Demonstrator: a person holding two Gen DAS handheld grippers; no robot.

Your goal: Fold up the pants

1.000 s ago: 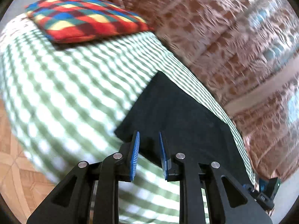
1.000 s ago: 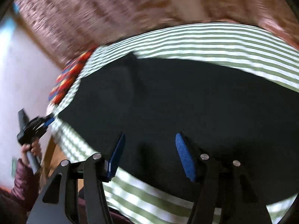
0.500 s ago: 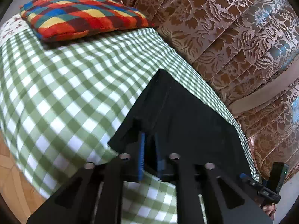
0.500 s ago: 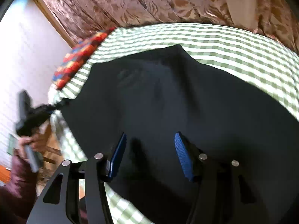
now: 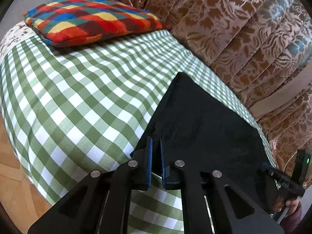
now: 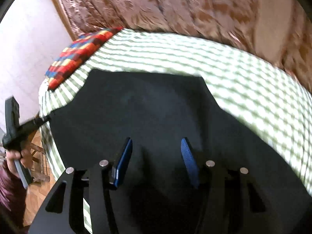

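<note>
The left tool [image 5: 155,152] is pinched tight on the near corner of the black pants [image 5: 204,124]. Its two blue pads have the dark cloth squeezed between them. The right tool [image 6: 156,152] hangs just over the middle of the pants. Its blue pads stand apart, and they have just been closing a little. Only flat cloth lies under the gap, and the pads do not press on it.

The pants lie spread flat on a bed. The bed has a green and white checked cover [image 5: 81,89]. One pointed corner of the pants reaches toward the far side of the bed.

In the right wrist view, a hand [image 6: 18,157] holds the handle of the left tool at the near edge of the bed, and a purple sleeve [image 6: 7,191] shows below it.

Farther back, a bright checked pillow [image 5: 91,24] in red, blue and yellow rests on the bed. Behind the bed hangs a brown curtain [image 5: 234,29] with a leaf pattern. A bit of wood floor [image 5: 11,167] shows beside the bed.
</note>
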